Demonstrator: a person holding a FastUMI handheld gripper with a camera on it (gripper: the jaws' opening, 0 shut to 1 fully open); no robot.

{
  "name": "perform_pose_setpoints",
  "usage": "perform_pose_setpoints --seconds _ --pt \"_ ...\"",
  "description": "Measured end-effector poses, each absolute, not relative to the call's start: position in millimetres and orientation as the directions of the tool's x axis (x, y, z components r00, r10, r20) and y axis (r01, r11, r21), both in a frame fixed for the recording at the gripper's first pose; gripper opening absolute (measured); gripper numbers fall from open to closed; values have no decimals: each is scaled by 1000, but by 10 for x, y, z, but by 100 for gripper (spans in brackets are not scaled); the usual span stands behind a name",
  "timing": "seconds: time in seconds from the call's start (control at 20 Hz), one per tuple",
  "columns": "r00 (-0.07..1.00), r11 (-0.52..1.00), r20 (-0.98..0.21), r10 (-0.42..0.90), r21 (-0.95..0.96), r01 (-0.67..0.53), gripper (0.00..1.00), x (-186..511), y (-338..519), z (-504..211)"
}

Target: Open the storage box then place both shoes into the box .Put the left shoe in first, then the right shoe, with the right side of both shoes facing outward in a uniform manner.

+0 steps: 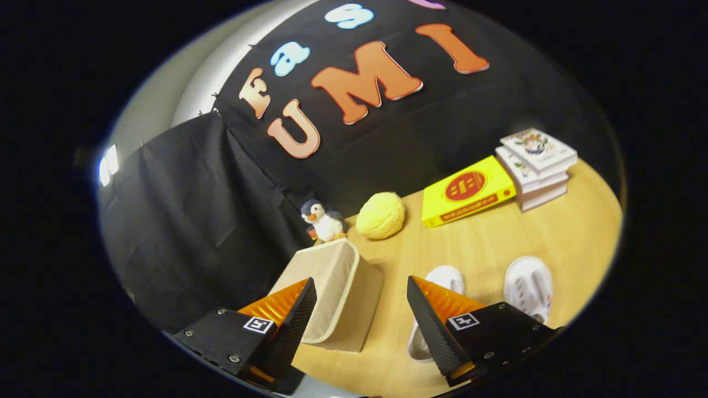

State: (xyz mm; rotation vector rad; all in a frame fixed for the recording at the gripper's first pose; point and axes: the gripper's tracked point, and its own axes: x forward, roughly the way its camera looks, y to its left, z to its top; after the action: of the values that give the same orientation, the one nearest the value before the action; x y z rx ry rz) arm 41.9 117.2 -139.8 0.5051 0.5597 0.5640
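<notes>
Gripper (362, 307) fingers spread wide apart, grasping nothing. Beige storage box (337, 293) stands on wooden table (487, 243), just ahead of left finger, lid seems closed. Two white shoes beyond right finger: one shoe (442, 279) partly hidden behind it, other shoe (528, 287) just beside. Penguin toy (322, 221) behind box.

Toy penguin (322, 221) beside yellow ball (380, 215), yellow box (467, 190) touching stacked books (536, 166), wooden table (553, 232)
</notes>
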Motion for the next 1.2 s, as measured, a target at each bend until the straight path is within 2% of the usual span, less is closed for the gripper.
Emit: perform_pose_setpoints --seconds 0.3,0.5,1.1,1.2 --pt "498 529 -344 796 794 -298 98 270 1748 -1767" --pt "401 448 -337 852 865 -225 98 265 2008 -2003" --pt "231 262 -223 947 953 -155 97 140 2406 -2005" --pt "239 228 -184 953 958 -172 95 131 2393 -1902"
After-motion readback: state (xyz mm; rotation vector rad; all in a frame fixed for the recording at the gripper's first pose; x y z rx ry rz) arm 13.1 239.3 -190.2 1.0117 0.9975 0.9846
